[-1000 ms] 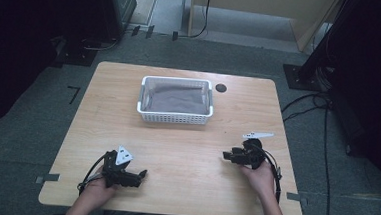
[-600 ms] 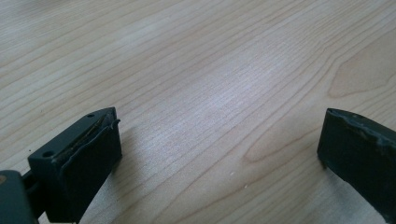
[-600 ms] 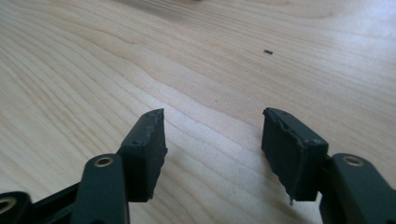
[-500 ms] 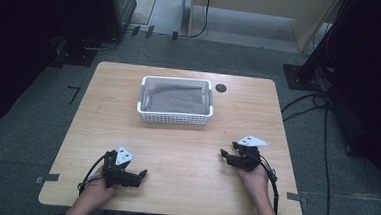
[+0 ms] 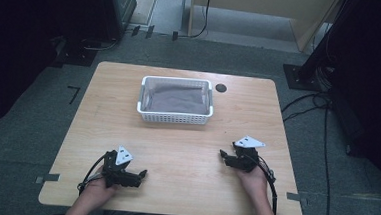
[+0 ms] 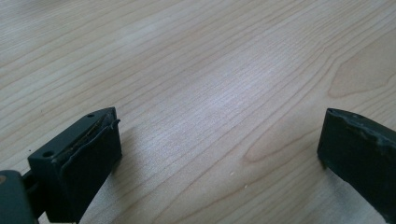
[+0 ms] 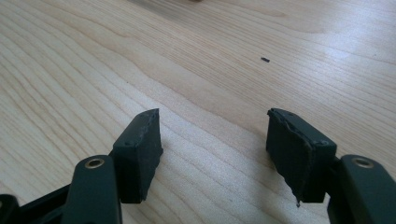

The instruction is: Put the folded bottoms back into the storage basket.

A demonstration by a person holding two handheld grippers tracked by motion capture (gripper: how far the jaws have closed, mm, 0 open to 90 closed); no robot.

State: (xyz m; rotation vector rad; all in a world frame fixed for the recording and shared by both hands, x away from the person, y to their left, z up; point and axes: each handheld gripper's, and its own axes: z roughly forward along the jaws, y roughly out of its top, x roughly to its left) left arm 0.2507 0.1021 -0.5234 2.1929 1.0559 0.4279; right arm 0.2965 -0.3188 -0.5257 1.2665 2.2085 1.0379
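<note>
A white plastic basket with a grey cloth folded inside sits at the far middle of the wooden table. My left gripper rests low at the front left, held by a hand, jaws pointing right. In the left gripper view the left gripper stands wide open over bare wood. My right gripper lies at the front right, jaws pointing left. In the right gripper view the right gripper is open with nothing between its fingers.
A small dark round spot marks the table right of the basket. A tiny dark speck lies on the wood ahead of the right jaws. Black stands and cables occupy the floor around the table.
The right gripper has moved down and slightly toward the front of the table. The left gripper has stayed in place.
</note>
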